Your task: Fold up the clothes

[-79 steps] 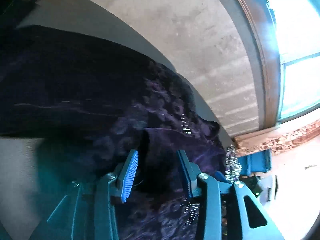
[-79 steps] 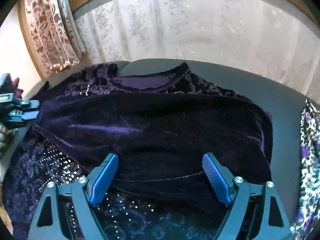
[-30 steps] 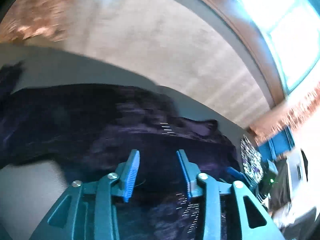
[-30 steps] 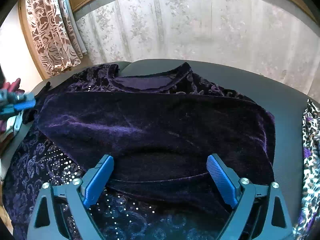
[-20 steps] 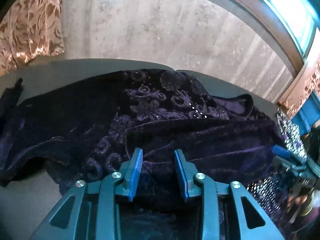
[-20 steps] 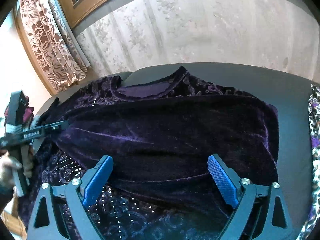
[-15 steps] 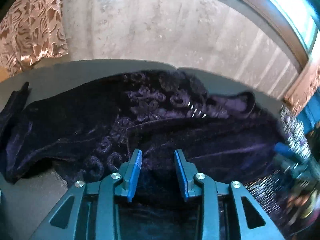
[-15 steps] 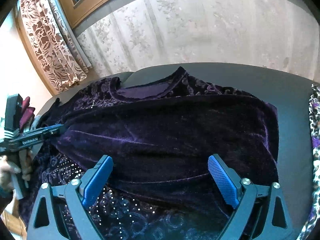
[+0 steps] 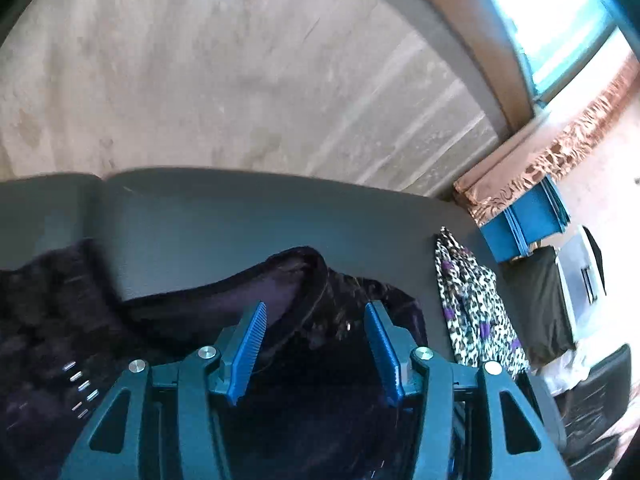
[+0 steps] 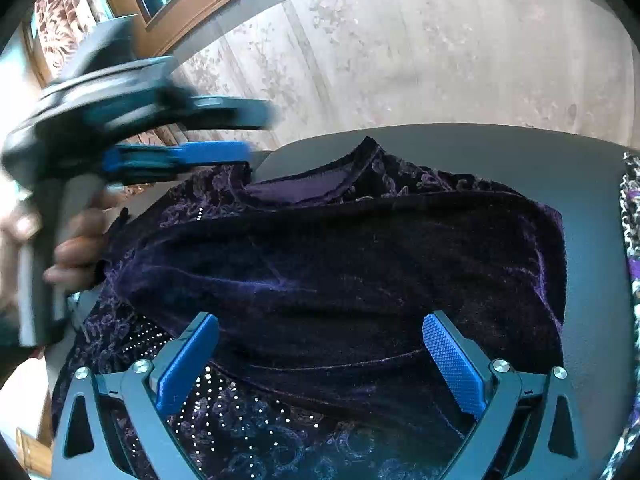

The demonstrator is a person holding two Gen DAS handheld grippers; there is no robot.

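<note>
Dark purple velvet is filling the lower part of the left wrist view: the garment [image 9: 192, 312] is lying on the grey table [image 9: 240, 216], its neckline curving just ahead of the left gripper [image 9: 316, 320]. The blue fingers [image 9: 248, 344] are standing moderately apart with nothing pinched between them, hovering over the cloth (the picture is somewhat blurred). A leopard-print cloth [image 9: 472, 304] is lying on the table to the right, near the garment but apart from it. A blue bin [image 9: 524, 224] is sitting beyond the table edge, below a patterned curtain [image 9: 560, 148].

In the right wrist view the garment [image 10: 340, 264] is spreading across the table [image 10: 560, 160], a plain velvet layer folded over the sequinned embroidered part. The right gripper [image 10: 320, 340] is hanging low over the near hem, its jaws spread wide and gripping nothing. At upper left, the left gripper [image 10: 224, 132] is showing as a motion-blurred shape above the neckline side, and the person's hand [image 10: 76, 248] is wrapping its handle. The leopard-print cloth [image 10: 632, 232] is edging the right border.
</note>
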